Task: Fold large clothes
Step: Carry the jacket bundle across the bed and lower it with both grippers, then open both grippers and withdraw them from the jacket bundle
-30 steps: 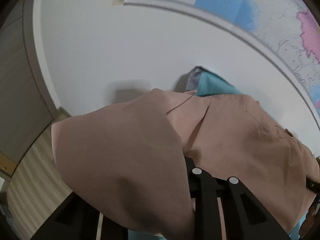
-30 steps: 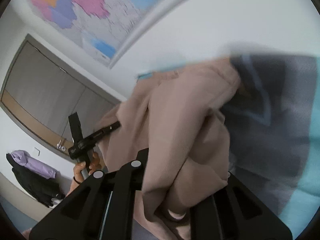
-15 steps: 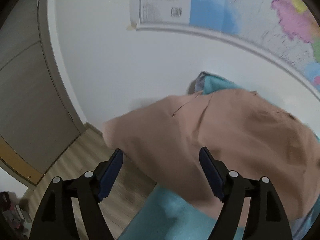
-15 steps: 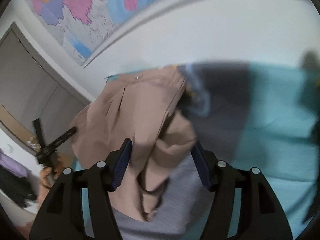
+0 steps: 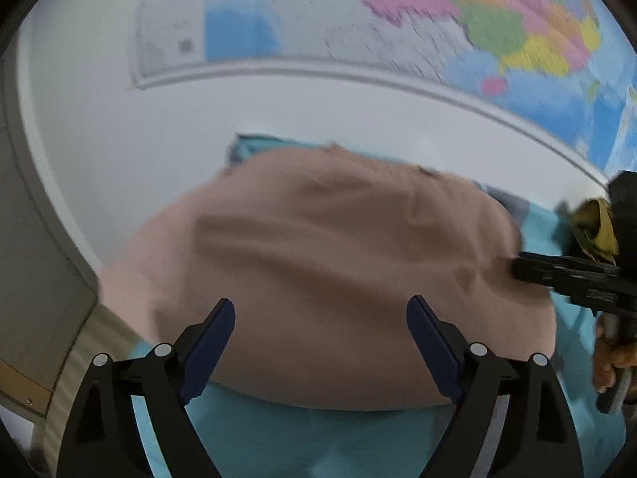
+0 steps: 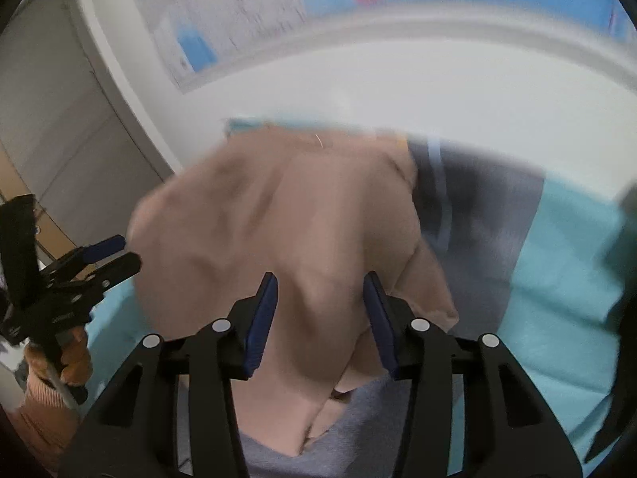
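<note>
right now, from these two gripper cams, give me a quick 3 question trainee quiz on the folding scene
1. True or false: the left gripper is clamped on the pink garment.
2. What colour is the cover on which the pink garment lies? A) teal B) red C) white
3. Fill in: the grey garment lies partly ____ the pink garment.

Key
1. False: the left gripper's jaws have just been opening, stand wide and have nothing between them. The right gripper has just been closing, with pink cloth between its pads but not visibly pinched.
2. A
3. under
</note>
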`<state>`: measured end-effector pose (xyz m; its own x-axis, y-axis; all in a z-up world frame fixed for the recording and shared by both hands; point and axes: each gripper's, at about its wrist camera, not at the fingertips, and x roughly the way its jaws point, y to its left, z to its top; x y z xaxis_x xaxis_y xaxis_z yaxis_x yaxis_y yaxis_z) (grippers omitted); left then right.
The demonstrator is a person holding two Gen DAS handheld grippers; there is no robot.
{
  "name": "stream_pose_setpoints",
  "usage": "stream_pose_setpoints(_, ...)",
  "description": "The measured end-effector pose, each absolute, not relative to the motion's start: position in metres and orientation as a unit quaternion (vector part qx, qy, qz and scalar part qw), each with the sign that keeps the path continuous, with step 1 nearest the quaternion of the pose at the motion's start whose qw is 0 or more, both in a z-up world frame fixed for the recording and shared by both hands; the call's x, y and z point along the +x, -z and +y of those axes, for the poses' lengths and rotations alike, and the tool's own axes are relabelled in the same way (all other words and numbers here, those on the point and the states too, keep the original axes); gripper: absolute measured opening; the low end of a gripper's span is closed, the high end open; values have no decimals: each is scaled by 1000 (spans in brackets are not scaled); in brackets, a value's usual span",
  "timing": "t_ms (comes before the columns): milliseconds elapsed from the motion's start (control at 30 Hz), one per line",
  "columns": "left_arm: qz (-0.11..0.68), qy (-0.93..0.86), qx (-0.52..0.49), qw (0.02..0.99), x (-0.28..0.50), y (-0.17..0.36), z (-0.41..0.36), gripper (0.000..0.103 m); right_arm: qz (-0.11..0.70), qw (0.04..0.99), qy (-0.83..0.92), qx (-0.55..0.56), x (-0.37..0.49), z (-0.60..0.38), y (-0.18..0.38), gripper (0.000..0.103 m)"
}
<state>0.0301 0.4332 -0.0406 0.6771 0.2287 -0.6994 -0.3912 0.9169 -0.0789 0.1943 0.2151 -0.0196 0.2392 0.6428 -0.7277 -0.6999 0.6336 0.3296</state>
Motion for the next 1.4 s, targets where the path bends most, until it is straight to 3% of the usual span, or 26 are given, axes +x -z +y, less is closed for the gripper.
stream_pose_setpoints(167, 383, -170, -102, 902, 39, 57, 422, 85, 451, 783, -428, -23, 193, 206, 25, 42)
stream_pose_setpoints(300, 380, -174, -103, 903, 32, 52, 415, 85, 425, 794, -434, -31, 180, 197, 10, 50)
stream_pose_setpoints(500, 379, -181, -90, 903, 29, 48, 402, 85, 381, 807, -447, -55, 153, 199, -5, 52)
stream_pose_setpoints(767, 386, -186, -99, 898, 30, 55, 394, 95, 384, 800, -447, -115, 128, 223, 21, 55)
stream_pose_setpoints(933, 391, -206, -90, 893, 28, 57, 387, 96, 383, 803, -445, -104, 126, 226, 23, 62)
stream_pose_setpoints(1200, 365, -228, -106, 897, 5, 42, 364, 96, 334, 821, -451, -107, 91, 216, 5, 85)
stream_pose_setpoints(1400, 354, -237, -120, 897, -12, 33, 348, 96, 324, 824, -455, -96, 73, 197, -1, 89)
